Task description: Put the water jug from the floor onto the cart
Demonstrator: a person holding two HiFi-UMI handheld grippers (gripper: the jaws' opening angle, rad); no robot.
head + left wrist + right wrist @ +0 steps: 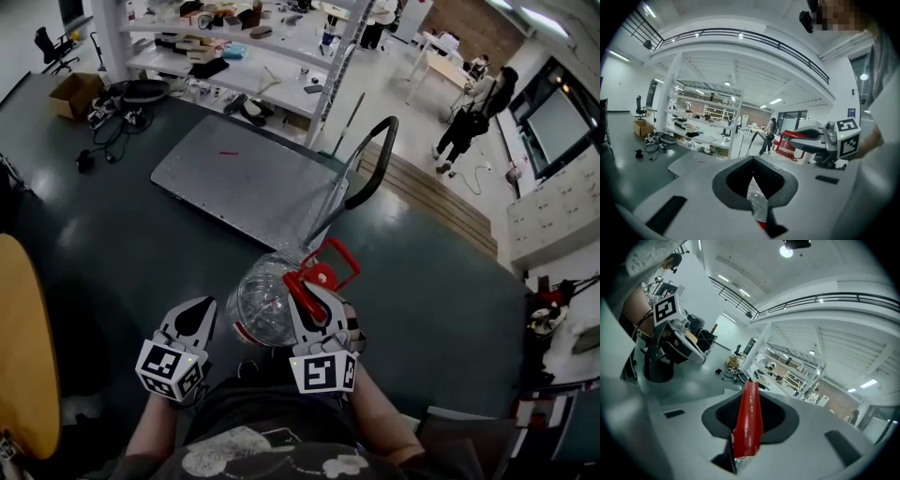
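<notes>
Right gripper (pixel 317 302): jaws clamped on the red handle (pixel 330 265) of the water jug (pixel 262 298), 1 pad on each side. Seems to hang clear of the floor, clear body just at 9 o'clock of those jaws in the head view. Round outline from above, so long axis judged near upright.

Left gripper (pixel 195 317): jaws pressed together on nothing, only a slit, with clear plastic and a touch of red showing through. Sits at 9 o'clock of the jug, near but apart, so only 1 gripper carries.

Cart (pixel 244 178): bare deck at 11 o'clock from the right jaws, well apart; push bar (pixel 375 155) at 1 o'clock. Likely next: carry toward 11 o'clock, left of the bar, then lower onto the deck.
</notes>
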